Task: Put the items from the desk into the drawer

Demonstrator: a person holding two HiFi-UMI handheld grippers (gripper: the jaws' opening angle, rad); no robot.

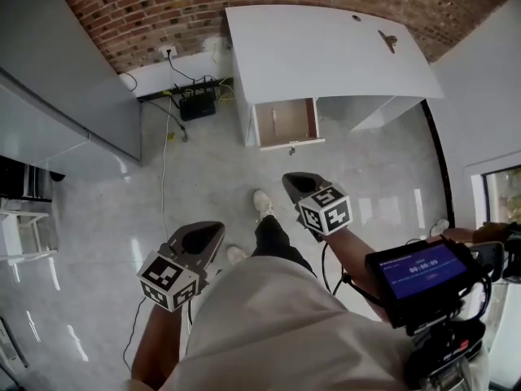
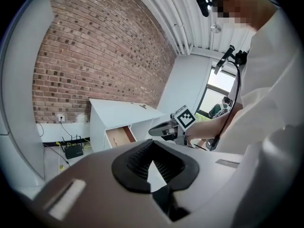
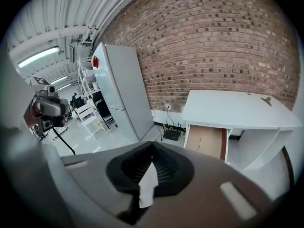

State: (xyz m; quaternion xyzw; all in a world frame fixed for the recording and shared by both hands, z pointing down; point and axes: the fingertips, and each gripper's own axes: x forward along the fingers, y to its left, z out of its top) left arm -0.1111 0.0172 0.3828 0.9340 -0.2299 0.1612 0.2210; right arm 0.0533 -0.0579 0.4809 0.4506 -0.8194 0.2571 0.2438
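Standing point: we are well apart from the white tabletop (image 1: 309,47), with open floor between our feet and it.
Left tool (image 1: 213,233): its jaws are closed tip to tip with nothing between the ribbed pads, and we hold it low at our left side.
Right tool (image 1: 295,182): its jaws are likewise pressed together and empty. We hold it further forward, pointing roughly toward the drawer.
Drawer (image 1: 285,123): it stands pulled out under the left end of the tabletop. The wooden inside that we can see is bare, with no item lying in it.
Small dark item (image 1: 389,39): it lies on the tabletop toward the right, well apart from the drawer, and is too small for us to name.
Tiny speck (image 1: 356,17): it sits near the far edge of the tabletop, and we cannot tell what it is.
Done so far: we judge that only the opening of the drawer is behind us, since nothing appears to be stowed.
Left to do: by our reading, nearly all of it. We have to walk up, part one tool's jaws around the small dark item, carry it to the drawer, do the same for the tiny speck if it is an item, and perhaps close the drawer.
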